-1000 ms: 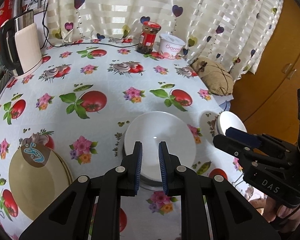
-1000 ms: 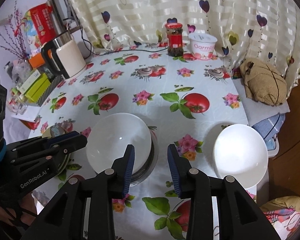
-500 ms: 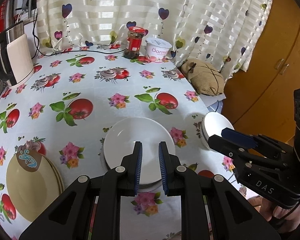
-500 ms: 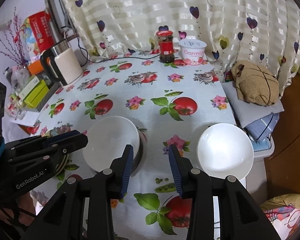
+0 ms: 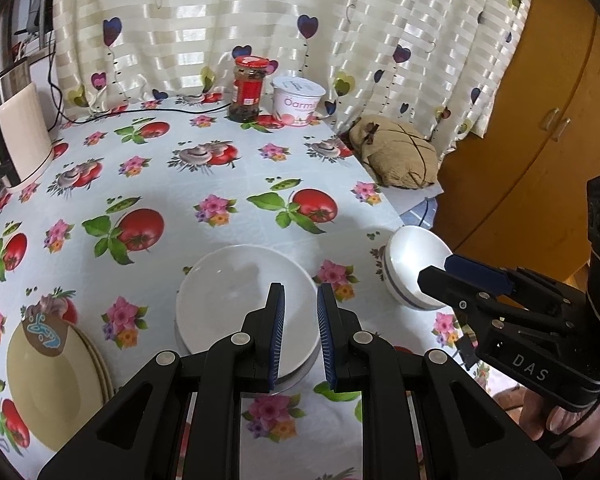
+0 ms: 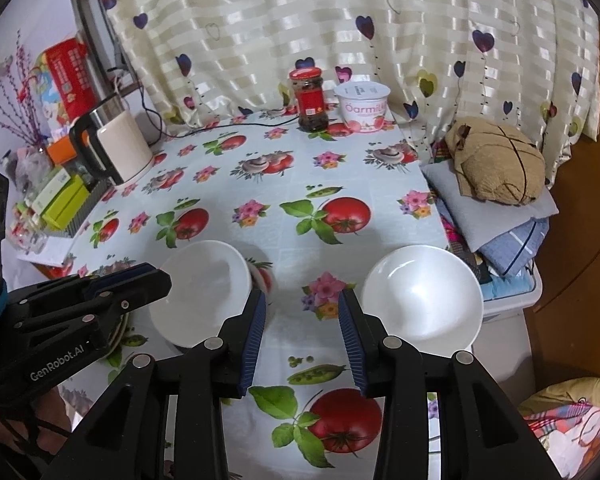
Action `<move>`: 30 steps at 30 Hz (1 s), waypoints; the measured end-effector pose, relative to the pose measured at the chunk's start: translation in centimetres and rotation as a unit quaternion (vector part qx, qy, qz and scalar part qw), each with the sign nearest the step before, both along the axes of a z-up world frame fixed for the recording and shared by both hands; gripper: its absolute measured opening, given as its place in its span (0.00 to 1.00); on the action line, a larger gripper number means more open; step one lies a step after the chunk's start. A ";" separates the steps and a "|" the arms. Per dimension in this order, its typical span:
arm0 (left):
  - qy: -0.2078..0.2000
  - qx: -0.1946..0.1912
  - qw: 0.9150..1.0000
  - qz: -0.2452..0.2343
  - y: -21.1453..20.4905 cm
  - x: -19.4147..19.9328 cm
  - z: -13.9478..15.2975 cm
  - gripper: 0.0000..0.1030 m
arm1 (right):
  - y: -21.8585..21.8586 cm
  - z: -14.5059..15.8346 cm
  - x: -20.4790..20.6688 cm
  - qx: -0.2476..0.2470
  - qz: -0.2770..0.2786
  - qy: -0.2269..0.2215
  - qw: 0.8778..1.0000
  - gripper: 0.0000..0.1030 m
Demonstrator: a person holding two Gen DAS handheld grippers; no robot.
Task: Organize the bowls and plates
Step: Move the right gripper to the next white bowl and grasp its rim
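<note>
Step in hand, judged: between placements. Left tool empty, fingers narrowly apart above white bowl stack mid-counter. Right tool empty, fingers wide apart. Next: grasp single white bowl at counter's right edge. Tally: one bowl stack, one loose bowl, one beige plate stack.

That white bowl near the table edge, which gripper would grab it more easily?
Probably the right gripper: it is open, empty, and the white bowl sits just beside its right finger. The left gripper hovers over the white plate.
</note>
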State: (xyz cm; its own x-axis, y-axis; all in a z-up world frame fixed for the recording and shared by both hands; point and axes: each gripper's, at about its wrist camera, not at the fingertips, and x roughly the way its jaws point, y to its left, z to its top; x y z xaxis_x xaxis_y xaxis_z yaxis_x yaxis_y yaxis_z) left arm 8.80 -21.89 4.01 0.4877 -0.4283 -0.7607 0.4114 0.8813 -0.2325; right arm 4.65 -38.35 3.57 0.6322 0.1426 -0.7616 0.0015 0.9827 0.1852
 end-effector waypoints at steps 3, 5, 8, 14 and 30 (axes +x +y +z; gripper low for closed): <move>0.002 -0.001 1.000 -0.006 -0.6 0.1 -0.1 0.17 | -0.8 0.0 -0.1 0.001 -0.010 -0.001 1.000 0.37; 0.004 -0.002 1.000 -0.010 -1.1 0.1 -0.1 0.17 | -1.4 0.0 -0.2 0.002 -0.015 -0.001 1.000 0.37; 0.007 -0.002 1.000 -0.018 -1.9 0.3 -0.2 0.17 | -2.2 -0.1 -0.3 0.004 -0.024 -0.001 1.000 0.37; 0.008 0.001 0.999 -0.035 -3.7 0.4 -0.2 0.17 | -4.2 -0.4 -0.6 0.008 -0.044 -0.001 0.999 0.37; 0.024 -0.003 0.996 -0.080 -8.7 1.3 -1.7 0.17 | -9.0 -1.9 -1.1 0.015 -0.094 0.011 0.995 0.37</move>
State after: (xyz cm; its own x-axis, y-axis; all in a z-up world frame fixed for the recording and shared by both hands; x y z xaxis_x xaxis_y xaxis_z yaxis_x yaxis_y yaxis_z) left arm 10.07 -30.64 2.28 0.3762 -0.5032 -0.7780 0.5356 0.8033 -0.2606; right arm 3.59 -47.40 1.67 0.6327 0.0459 -0.7731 0.1899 0.9586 0.2123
